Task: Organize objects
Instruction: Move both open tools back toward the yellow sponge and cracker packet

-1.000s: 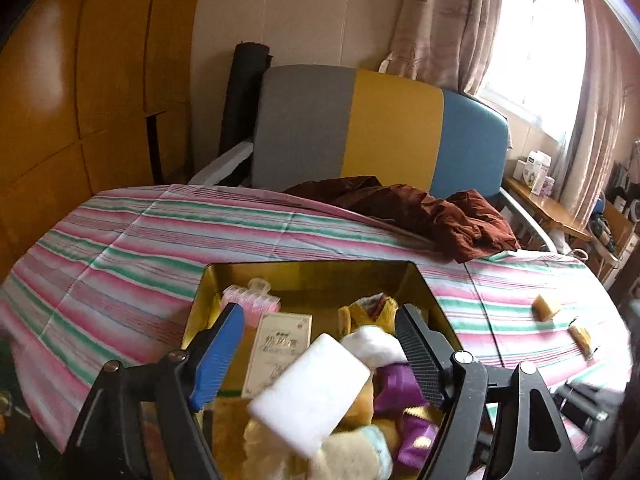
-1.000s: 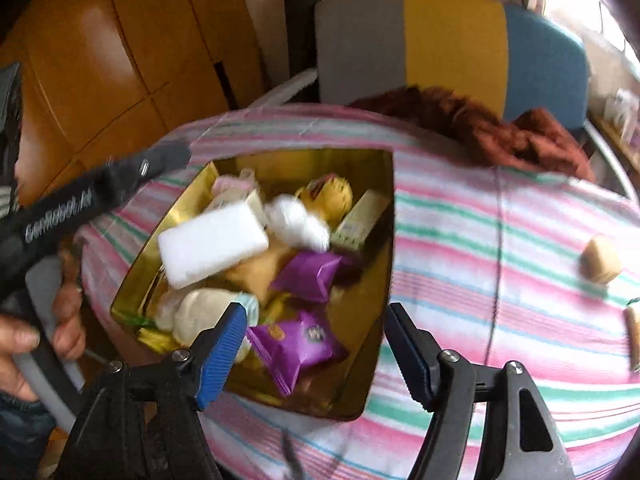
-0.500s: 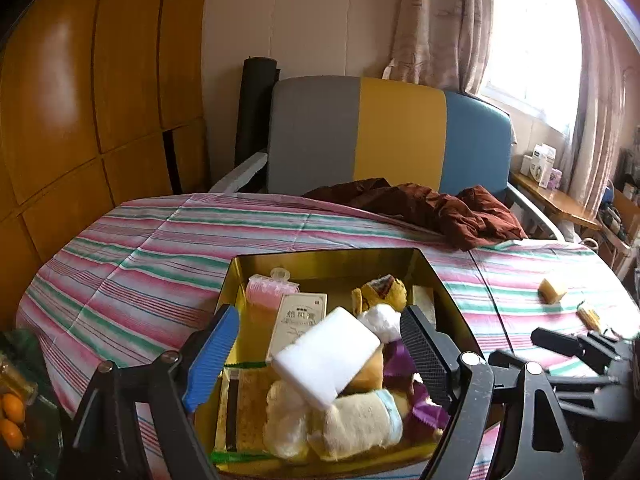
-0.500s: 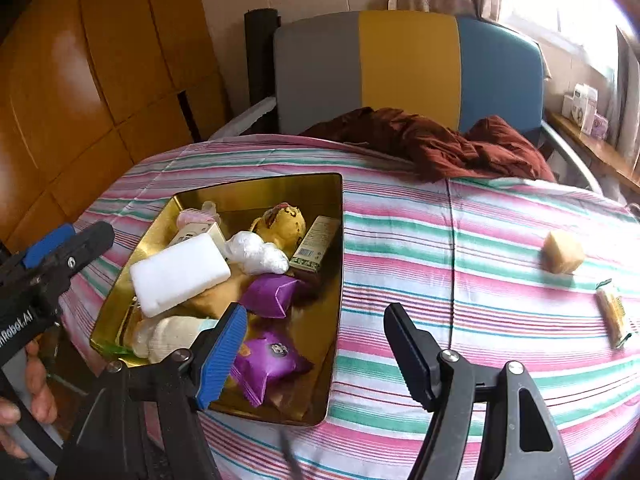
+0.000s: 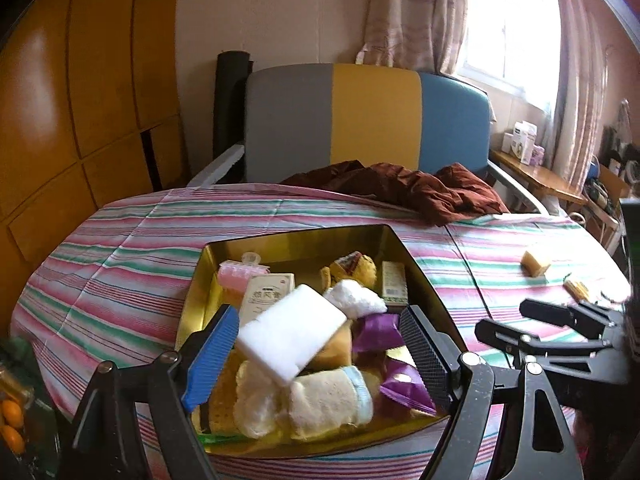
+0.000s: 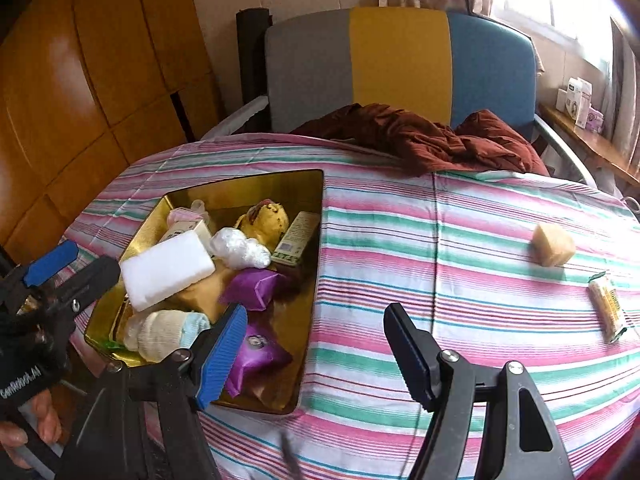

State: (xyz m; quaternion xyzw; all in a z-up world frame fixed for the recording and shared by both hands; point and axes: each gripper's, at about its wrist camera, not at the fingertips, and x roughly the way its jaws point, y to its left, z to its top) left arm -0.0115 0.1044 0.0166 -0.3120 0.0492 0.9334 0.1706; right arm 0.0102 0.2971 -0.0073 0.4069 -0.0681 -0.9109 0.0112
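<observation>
A gold tin (image 5: 304, 236) (image 6: 248, 188) sits on the striped tablecloth, piled with small items. A white sponge block (image 5: 288, 332) (image 6: 166, 270) lies on top, beside purple packets (image 6: 252, 286), a yellow plush toy (image 6: 264, 220) and a rolled cream sock (image 5: 328, 404). My left gripper (image 5: 316, 336) (image 6: 94, 258) hovers open at the tin's near end, touching nothing. My right gripper (image 6: 316, 320) (image 5: 500, 316) stands open over the tin's front right corner, empty. A tan cube (image 6: 552, 244) (image 5: 534, 263) and a wrapped bar (image 6: 608, 310) (image 5: 576, 290) lie on the cloth to the right.
A crumpled brown cloth (image 6: 432, 140) lies at the table's far edge, before a grey, yellow and blue chair back (image 5: 368, 120). Wooden panels (image 5: 80, 100) line the left wall. A person's hand (image 6: 24, 436) holds the left gripper. Oranges (image 5: 12, 420) sit low left.
The left gripper has drawn back from the tin and its jaws have widened a little. The right gripper has swung rightward, bringing the cube and bar further into view. The sponge stays in the tin.
</observation>
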